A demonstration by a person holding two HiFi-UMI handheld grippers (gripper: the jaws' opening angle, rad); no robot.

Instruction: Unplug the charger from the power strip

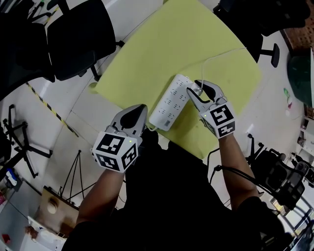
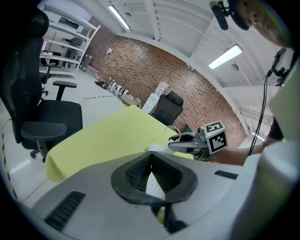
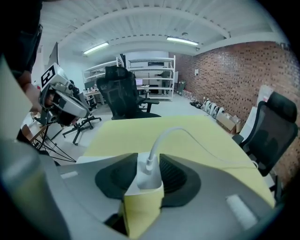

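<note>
A white power strip [image 1: 171, 103] lies on the yellow table [image 1: 162, 44]. A white charger [image 1: 196, 89] with a white cable [image 1: 216, 56] sits at its far right end. My right gripper [image 1: 201, 90] is shut on the charger [image 3: 146, 176], which fills the space between its pads; the cable [image 3: 187, 133] curves away over the table. My left gripper [image 1: 142, 109] hangs over the strip's near end, its tips together and nothing between them. In the left gripper view, a strip of white power strip [image 2: 154, 185] shows below its joined tips [image 2: 150, 157].
Black office chairs stand at the table's far left [image 1: 78, 34] and far right [image 1: 265, 14]. A thin-legged black stand [image 1: 76, 171] is on the floor at the left, near black-and-yellow floor tape [image 1: 46, 105]. The table's near edge [image 1: 196, 152] is close to the person's body.
</note>
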